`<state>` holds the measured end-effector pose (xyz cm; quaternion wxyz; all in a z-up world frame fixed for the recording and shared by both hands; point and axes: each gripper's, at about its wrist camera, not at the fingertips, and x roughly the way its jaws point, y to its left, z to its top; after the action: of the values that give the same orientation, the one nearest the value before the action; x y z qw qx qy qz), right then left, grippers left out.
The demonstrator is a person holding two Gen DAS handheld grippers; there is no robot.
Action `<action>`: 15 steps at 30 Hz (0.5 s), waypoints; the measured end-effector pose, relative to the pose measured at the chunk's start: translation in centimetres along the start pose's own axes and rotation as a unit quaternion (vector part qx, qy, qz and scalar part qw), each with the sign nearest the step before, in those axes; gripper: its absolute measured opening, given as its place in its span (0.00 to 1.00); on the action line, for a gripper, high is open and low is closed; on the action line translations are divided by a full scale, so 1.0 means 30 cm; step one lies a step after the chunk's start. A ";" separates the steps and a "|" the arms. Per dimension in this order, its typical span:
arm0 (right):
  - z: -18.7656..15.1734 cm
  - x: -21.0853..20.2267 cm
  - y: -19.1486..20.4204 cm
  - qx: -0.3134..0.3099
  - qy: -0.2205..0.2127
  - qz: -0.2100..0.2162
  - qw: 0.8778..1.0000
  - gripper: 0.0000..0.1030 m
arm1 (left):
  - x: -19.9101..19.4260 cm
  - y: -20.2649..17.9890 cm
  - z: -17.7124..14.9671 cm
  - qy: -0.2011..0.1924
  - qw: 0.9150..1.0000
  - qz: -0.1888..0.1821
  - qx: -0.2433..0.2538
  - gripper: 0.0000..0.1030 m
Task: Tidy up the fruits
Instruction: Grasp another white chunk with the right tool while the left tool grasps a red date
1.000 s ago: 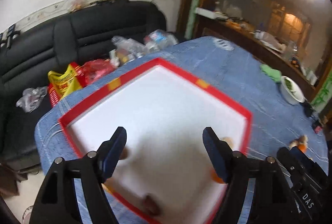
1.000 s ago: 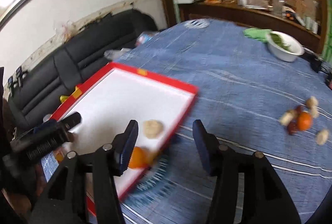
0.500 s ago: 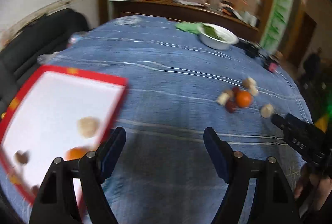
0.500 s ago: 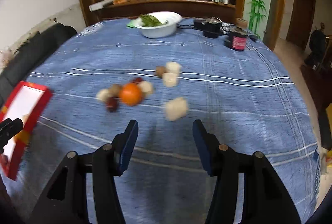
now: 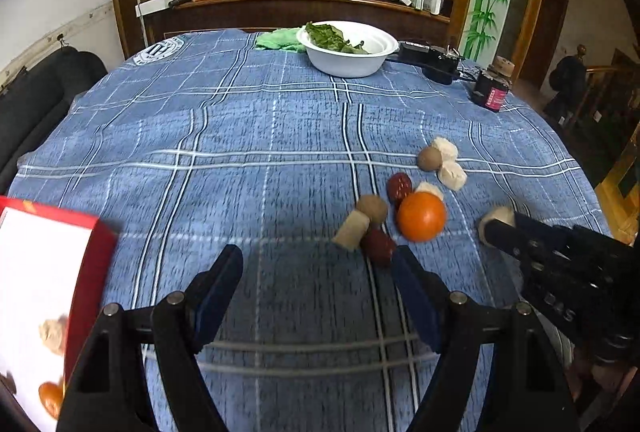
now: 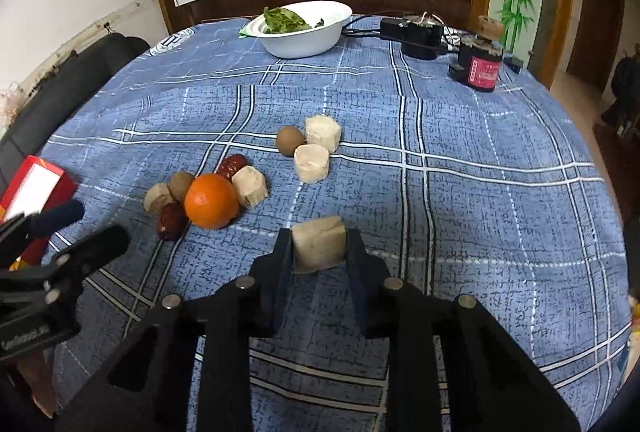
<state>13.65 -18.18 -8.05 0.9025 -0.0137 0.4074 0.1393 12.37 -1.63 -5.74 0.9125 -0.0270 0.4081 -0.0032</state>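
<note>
A cluster of fruit lies on the blue checked tablecloth: an orange (image 6: 211, 201) (image 5: 421, 216), dark red dates (image 6: 170, 223), brown round fruits (image 6: 290, 140) and several pale chunks (image 6: 311, 163). My right gripper (image 6: 319, 250) is closed around one pale chunk (image 6: 319, 249) that rests on the cloth. My left gripper (image 5: 318, 286) is open and empty, just short of the cluster, its right finger near a date (image 5: 378, 245). The red-rimmed white tray (image 5: 44, 272) sits at the left and holds an orange (image 5: 50, 394) and a pale chunk (image 5: 52, 332).
A white bowl of greens (image 6: 298, 28) stands at the far side with a green cloth (image 5: 276, 40) beside it. A black power adapter (image 6: 412, 32) and a dark jar (image 6: 478, 62) stand at the far right. A black sofa (image 5: 32, 104) lies beyond the table's left edge.
Both grippers swung right from the tray to the fruit cluster. My right gripper moved forward and closed around the lone pale chunk. My left gripper stayed open.
</note>
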 end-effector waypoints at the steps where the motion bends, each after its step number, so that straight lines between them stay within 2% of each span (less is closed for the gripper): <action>1: -0.001 -0.002 -0.011 0.008 -0.001 0.005 1.000 0.27 | 0.002 0.001 0.000 0.000 1.000 -0.001 0.002 0.70; 3: -0.002 0.000 -0.035 0.026 0.000 0.019 0.999 0.27 | 0.025 -0.004 0.014 0.005 1.000 -0.004 0.003 0.61; 9: -0.002 0.003 -0.042 0.034 0.000 0.034 0.999 0.27 | 0.072 -0.024 0.037 0.010 1.000 -0.025 0.000 0.49; 11: -0.001 0.004 -0.043 0.035 0.000 0.036 0.999 0.27 | 0.084 -0.030 0.044 0.017 0.999 -0.043 -0.005 0.45; 15: -0.001 0.001 -0.044 0.037 -0.002 0.037 0.999 0.27 | 0.064 -0.011 0.019 0.010 0.997 -0.074 -0.009 0.44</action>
<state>14.00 -19.45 -8.22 0.8973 0.0350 0.4109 0.1572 14.09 -1.98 -6.77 0.9055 -0.0648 0.4140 -0.0671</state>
